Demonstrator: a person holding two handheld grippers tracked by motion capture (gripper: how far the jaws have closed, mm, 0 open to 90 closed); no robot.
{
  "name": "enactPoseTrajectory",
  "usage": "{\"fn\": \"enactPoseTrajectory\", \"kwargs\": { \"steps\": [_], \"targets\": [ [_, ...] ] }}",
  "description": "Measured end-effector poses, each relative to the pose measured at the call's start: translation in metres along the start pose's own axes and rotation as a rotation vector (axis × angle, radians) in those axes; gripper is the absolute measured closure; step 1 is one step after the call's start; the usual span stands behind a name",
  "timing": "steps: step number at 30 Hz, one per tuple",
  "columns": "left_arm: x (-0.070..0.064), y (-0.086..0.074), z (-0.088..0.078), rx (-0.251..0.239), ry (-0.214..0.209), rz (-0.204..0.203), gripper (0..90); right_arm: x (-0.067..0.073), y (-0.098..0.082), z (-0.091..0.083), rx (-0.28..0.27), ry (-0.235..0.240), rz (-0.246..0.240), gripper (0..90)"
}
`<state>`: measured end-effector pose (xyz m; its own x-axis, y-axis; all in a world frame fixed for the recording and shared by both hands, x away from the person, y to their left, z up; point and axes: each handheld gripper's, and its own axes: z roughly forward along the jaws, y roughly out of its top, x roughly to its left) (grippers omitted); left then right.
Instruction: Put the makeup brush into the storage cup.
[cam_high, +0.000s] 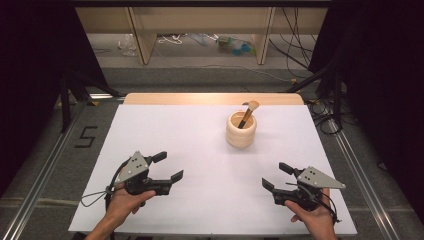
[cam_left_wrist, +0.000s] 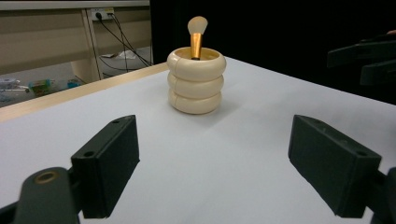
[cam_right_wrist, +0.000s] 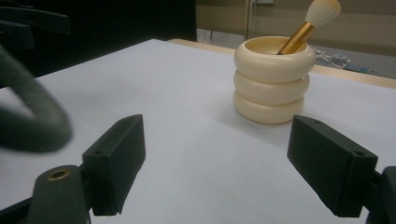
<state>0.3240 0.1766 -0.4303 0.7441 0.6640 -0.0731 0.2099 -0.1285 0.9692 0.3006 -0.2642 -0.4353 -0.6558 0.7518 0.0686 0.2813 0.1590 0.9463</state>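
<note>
Cream ribbed holder (cam_high: 241, 131) upright on white table top (cam_high: 200, 150), toward far edge, makeup brush (cam_high: 248, 113) leaning inside, bristles up. Left gripper (cam_high: 170, 166) near-left of holder, jaws spread, empty. Right gripper (cam_high: 276, 176) near-right of holder, jaws spread, empty.

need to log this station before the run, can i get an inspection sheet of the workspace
surface: white table top, flat, with a bare wood strip along the far edge.
job's things: cream ringed holder stands upright on the far right part of the table; a makeup brush with a gold handle leans inside it, bristles up.
clutter: nothing seen on the table.
grippers: left tongs and right tongs both open, hand-held over the near edge, holding nothing, well apart from the holder.
cables: a cable loop trails from the left tongs; loose wires lie on the floor behind.
surroundings: dark curtains at both sides, wooden bench legs and some litter on the floor beyond.
</note>
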Motion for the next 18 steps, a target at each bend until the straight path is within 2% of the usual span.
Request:
{"fn": "enactPoseTrajectory", "kwargs": {
  "steps": [2,4,6,8,9,12,14,16,17,18],
  "targets": [
    [-0.001,-0.003,-0.001,0.002,-0.006,-0.005,16.5,0.000,0.000,0.000,0.005,-0.002,0.010,20.4],
    [-0.003,-0.005,-0.004,0.010,0.002,-0.007,16.5,-0.001,0.000,0.001,-0.006,0.002,-0.012,20.4],
    [-0.003,-0.007,-0.006,0.004,0.000,-0.001,16.5,0.001,0.000,-0.001,0.008,-0.003,0.016,20.4],
    [-0.006,-0.009,-0.008,0.006,0.008,-0.016,16.5,0.000,0.000,-0.001,0.013,0.000,0.006,20.4],
    [-0.006,-0.009,-0.009,0.008,0.006,-0.008,16.5,0.000,0.000,0.000,0.002,-0.005,0.004,20.4],
    [-0.008,-0.011,-0.011,0.014,0.009,0.003,16.5,0.001,0.000,-0.001,0.016,-0.001,0.016,20.4],
    [-0.008,-0.010,-0.012,0.009,0.011,0.003,16.5,-0.001,0.000,0.000,-0.005,-0.009,-0.020,20.4],
    [-0.009,-0.011,-0.013,0.008,0.016,-0.002,16.5,0.001,0.000,-0.001,0.018,-0.002,0.017,20.4],
    [-0.010,-0.012,-0.014,0.010,0.014,0.001,16.5,0.001,0.000,-0.001,0.006,-0.006,0.016,20.4],
    [-0.011,-0.013,-0.014,0.011,0.017,-0.013,16.5,0.000,0.000,0.000,0.002,-0.007,0.003,20.4]
  ]
}}
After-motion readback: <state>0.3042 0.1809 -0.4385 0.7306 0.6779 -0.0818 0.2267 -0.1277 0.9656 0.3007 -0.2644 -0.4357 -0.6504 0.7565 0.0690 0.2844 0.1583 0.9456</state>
